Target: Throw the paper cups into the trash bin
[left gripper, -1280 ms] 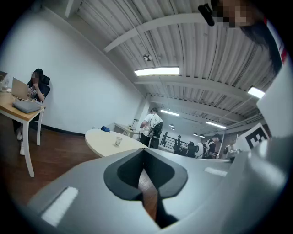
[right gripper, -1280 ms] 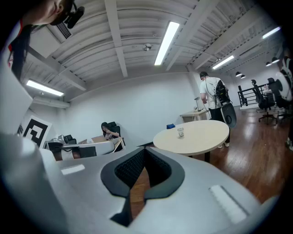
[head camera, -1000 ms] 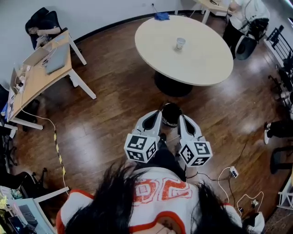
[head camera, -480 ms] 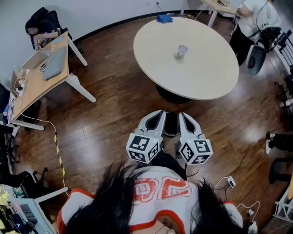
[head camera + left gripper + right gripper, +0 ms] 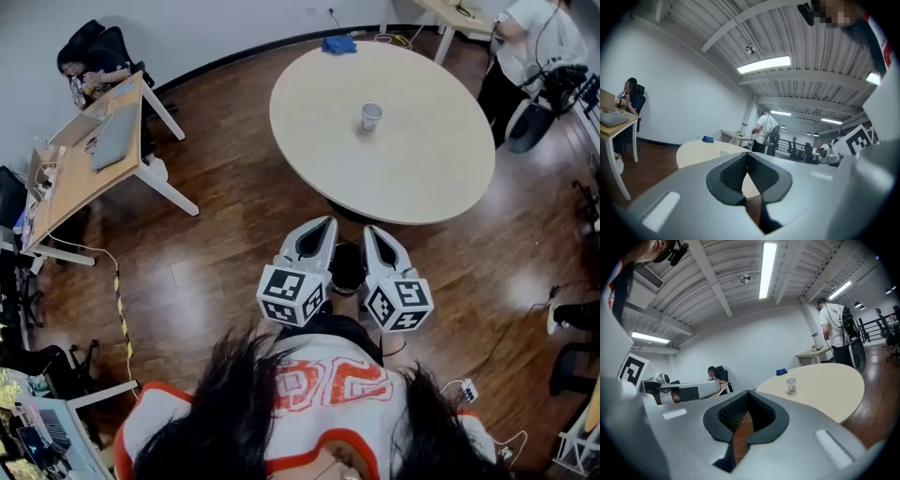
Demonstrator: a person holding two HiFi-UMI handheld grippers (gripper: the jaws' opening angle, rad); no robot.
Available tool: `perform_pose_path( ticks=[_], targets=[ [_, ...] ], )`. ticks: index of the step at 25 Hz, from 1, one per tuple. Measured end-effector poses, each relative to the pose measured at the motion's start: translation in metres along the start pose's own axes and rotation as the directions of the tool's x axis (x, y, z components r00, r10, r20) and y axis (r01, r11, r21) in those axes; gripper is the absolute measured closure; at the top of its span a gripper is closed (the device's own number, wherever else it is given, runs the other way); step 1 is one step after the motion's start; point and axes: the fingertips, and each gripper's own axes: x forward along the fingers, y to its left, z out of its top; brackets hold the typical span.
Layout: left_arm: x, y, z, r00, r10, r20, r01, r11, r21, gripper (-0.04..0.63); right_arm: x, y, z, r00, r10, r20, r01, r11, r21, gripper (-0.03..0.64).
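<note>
left tool (image 5: 322, 227) jaws together, empty | right tool (image 5: 371, 234) jaws together, empty | change: round table (image 5: 427, 183) near edge has drawn closer, now just ahead of both tips | paper cup (image 5: 371, 116) upright mid-table, well apart from both tools | open wood floor (image 5: 234, 211) left of table
</note>
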Motion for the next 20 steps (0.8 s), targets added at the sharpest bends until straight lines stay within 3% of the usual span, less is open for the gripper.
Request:
perform_pose_path(
  ticks=[13, 20],
  targets=[
    [0.017, 0.013, 0.009, 1.000, 0.026, -0.017, -0.027, 1.000, -0.008, 0.595, 0.023, -0.012, 0.006, 1.000, 0.019, -0.001, -0.019, 0.999, 0.045, 0.615],
    [0.041, 0.029, 0.012, 1.000, 0.008, -0.018, -0.007, 1.000, 0.003, 0.595, 0.044, -0.030, 0.012, 1.000, -0.019, -0.003, 0.019, 0.999, 0.044, 0.615]
  ],
)
